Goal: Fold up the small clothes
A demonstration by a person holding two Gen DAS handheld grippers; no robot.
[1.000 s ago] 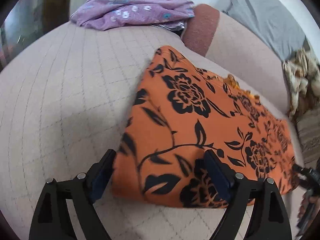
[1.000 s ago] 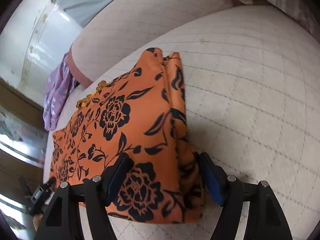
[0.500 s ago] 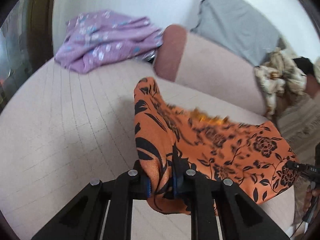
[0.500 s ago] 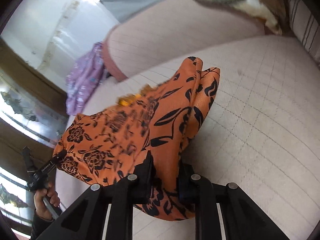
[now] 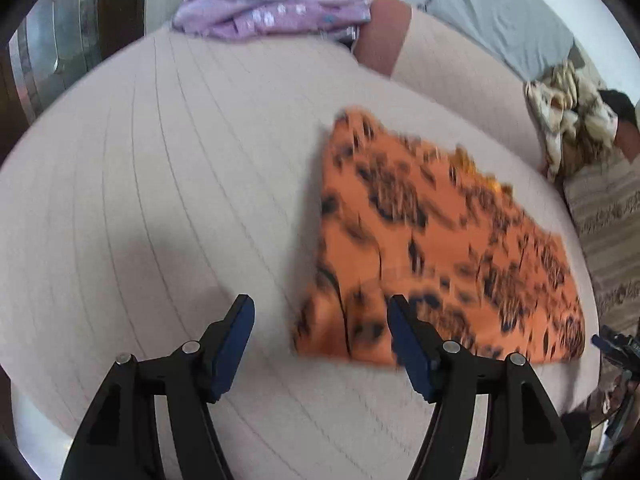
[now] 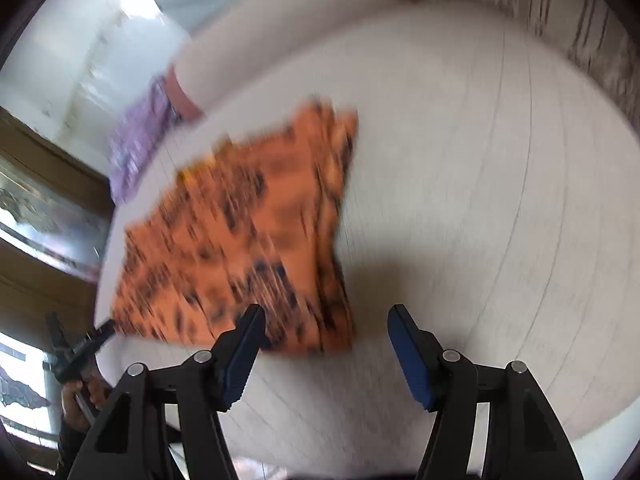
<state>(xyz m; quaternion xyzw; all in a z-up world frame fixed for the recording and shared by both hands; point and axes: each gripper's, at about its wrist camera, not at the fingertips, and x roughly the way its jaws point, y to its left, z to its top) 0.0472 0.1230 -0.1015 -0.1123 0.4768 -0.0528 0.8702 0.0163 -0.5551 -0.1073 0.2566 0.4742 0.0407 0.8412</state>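
An orange cloth with a black flower print (image 5: pixel 436 240) lies folded flat on the pale quilted cushion (image 5: pixel 160 200); both views are blurred by motion. My left gripper (image 5: pixel 322 322) is open and empty, its right finger just over the cloth's near left corner. The cloth also shows in the right wrist view (image 6: pixel 248 240). My right gripper (image 6: pixel 326 330) is open and empty, above the cloth's near right corner, its right finger over bare cushion (image 6: pixel 480 200).
A crumpled purple flowered garment (image 5: pixel 272 4) lies at the far end of the cushion. A grey pillow (image 5: pixel 500 12) and a beige patterned cloth (image 5: pixel 568 120) lie to the far right. A striped fabric (image 6: pixel 580 12) borders the cushion.
Both grippers, shut on the cloth's near corners half a second ago, have opened and let go. The cloth has dropped flat on the cushion, and both grippers have pulled back.
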